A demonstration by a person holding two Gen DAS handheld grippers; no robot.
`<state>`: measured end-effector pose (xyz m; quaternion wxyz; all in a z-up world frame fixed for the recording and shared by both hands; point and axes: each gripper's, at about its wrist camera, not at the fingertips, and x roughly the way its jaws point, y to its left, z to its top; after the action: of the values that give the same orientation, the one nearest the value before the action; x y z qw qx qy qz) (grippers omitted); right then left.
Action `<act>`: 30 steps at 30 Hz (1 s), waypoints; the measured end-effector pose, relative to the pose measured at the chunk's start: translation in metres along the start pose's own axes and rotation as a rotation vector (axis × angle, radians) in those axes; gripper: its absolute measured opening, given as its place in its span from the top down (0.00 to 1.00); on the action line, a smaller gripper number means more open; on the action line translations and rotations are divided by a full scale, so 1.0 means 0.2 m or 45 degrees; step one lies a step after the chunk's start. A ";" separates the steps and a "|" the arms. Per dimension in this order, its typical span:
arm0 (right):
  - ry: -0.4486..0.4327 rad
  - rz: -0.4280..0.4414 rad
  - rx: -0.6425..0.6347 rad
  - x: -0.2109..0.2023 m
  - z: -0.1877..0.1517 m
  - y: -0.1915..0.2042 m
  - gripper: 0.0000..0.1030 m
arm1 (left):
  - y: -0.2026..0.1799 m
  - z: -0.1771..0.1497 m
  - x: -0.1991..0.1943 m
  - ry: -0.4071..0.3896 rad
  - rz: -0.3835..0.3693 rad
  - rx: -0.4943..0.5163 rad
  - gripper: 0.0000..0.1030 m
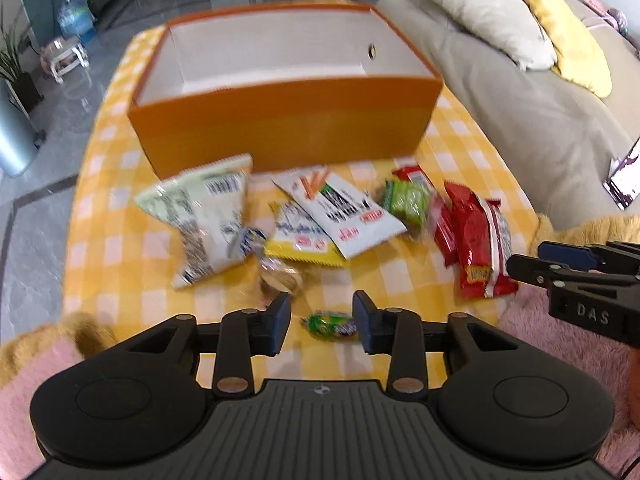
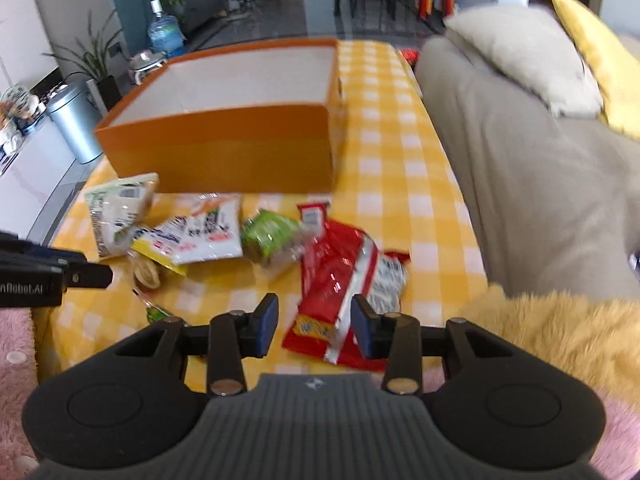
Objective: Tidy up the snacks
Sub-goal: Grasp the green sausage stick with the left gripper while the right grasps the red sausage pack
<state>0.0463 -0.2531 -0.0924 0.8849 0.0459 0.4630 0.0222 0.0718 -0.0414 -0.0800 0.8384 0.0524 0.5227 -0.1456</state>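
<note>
An open orange box (image 1: 280,128) with a white inside stands at the far side of the yellow checked table (image 1: 400,280); it also shows in the right wrist view (image 2: 224,148). Snack packets lie in front of it: a white-green bag (image 1: 208,220), a white packet (image 1: 344,212), a green packet (image 1: 406,200), red packets (image 1: 476,240). My left gripper (image 1: 322,326) is open, above a small green candy (image 1: 330,324). My right gripper (image 2: 314,328) is open, just over the near end of the red packet (image 2: 336,280).
A beige sofa (image 2: 520,184) with cream and yellow cushions stands right of the table. A round clear-wrapped snack (image 1: 280,278) lies by the left gripper. A metal bin (image 2: 74,120), plants and a water bottle (image 2: 164,32) stand on the floor at left.
</note>
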 end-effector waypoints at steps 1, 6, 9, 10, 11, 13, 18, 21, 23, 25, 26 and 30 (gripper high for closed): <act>0.023 0.008 0.030 0.02 0.00 -0.02 0.61 | -0.01 0.00 0.02 0.017 -0.013 0.003 0.51; 0.122 0.019 0.123 0.11 -0.01 -0.08 0.54 | -0.03 -0.01 0.08 0.076 -0.013 0.022 0.46; 0.151 0.019 0.146 0.16 0.00 -0.09 0.42 | -0.05 0.00 0.12 0.116 -0.051 -0.009 0.46; 0.157 0.008 0.154 0.17 0.01 -0.09 0.40 | -0.06 0.01 0.14 0.137 -0.060 -0.009 0.46; 0.157 0.004 0.164 0.18 0.01 -0.09 0.40 | -0.07 0.02 0.16 0.165 -0.057 -0.020 0.46; 0.161 -0.006 0.191 0.21 0.02 -0.11 0.40 | -0.08 0.04 0.20 0.219 -0.009 -0.094 0.46; 0.184 -0.008 0.242 0.28 0.05 -0.13 0.34 | -0.03 0.05 0.28 0.288 0.017 -0.316 0.46; 0.196 -0.008 0.267 0.32 0.06 -0.15 0.33 | 0.01 0.05 0.31 0.313 0.033 -0.449 0.46; 0.202 -0.011 0.289 0.35 0.06 -0.16 0.33 | 0.02 0.04 0.33 0.332 0.040 -0.515 0.46; 0.193 -0.023 0.302 0.37 0.06 -0.18 0.33 | 0.03 0.04 0.36 0.353 0.041 -0.561 0.46; 0.190 -0.030 0.306 0.38 0.07 -0.18 0.33 | 0.03 0.04 0.37 0.370 0.042 -0.582 0.46; 0.189 -0.033 0.323 0.41 0.07 -0.20 0.32 | 0.03 0.04 0.41 0.392 0.048 -0.626 0.45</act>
<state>0.1050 -0.2870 -0.1556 0.8356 0.1496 0.5268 -0.0446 0.1138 -0.0530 -0.1497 0.7393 -0.1210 0.6624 0.0108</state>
